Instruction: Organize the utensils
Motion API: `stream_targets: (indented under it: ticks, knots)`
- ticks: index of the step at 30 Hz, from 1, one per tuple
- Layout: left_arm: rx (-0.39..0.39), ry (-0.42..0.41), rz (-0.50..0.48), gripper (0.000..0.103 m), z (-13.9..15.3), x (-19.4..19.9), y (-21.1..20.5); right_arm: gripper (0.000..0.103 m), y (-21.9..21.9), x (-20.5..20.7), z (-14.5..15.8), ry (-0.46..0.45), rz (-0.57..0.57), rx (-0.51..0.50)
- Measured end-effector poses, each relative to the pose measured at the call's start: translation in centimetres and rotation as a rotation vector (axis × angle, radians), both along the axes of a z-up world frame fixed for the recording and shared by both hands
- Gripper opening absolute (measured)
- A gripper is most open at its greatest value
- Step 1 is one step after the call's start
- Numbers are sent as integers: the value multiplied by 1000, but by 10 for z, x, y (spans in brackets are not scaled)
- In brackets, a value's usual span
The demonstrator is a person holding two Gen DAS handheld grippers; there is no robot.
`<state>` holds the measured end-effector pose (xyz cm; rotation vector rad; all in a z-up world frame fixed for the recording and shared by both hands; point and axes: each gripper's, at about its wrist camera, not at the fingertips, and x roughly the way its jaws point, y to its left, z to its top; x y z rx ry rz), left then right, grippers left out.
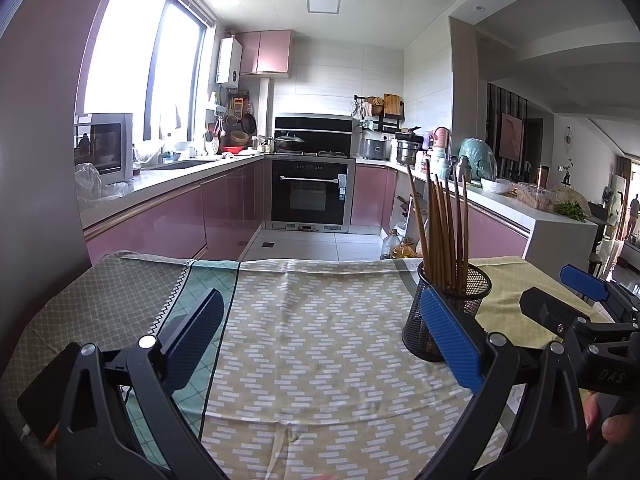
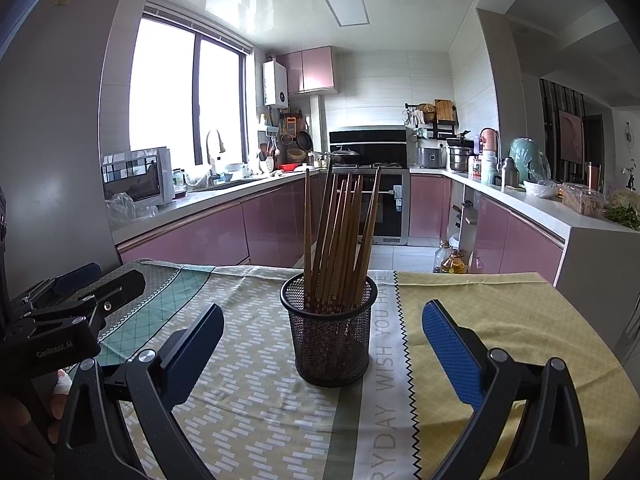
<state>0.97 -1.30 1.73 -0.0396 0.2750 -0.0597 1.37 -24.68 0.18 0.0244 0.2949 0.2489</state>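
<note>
A black mesh cup (image 2: pixel 330 340) stands upright on the patterned tablecloth (image 2: pixel 260 420), holding several brown wooden chopsticks (image 2: pixel 340 240) that fan out above its rim. My right gripper (image 2: pixel 322 350) is open, its blue pads either side of the cup and a little nearer than it, touching nothing. In the left wrist view the cup (image 1: pixel 444 312) sits at the right, partly behind my blue right finger (image 1: pixel 450 336). My left gripper (image 1: pixel 322 344) is open over bare cloth, nothing between its fingers. The right gripper (image 1: pixel 592 300) shows at that view's right edge.
The table's far edge (image 1: pixel 280 260) drops to a tiled kitchen floor with pink cabinets and an oven (image 1: pixel 310 196) beyond. Oil bottles (image 2: pixel 452 262) stand on the floor past the far right corner. The left gripper (image 2: pixel 60 308) and a hand show at the right view's left edge.
</note>
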Motion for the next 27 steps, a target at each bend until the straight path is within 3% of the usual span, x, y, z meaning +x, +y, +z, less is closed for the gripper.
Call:
stream_targets:
  ticks: [19,27]
  knots:
    - [9,-3,2,97,-4,-7,-1,96,1,0,-2,5,1,3]
    - [4,45,2,97,-16,-21,-1,96,-3,2,-8,25,-9,-10]
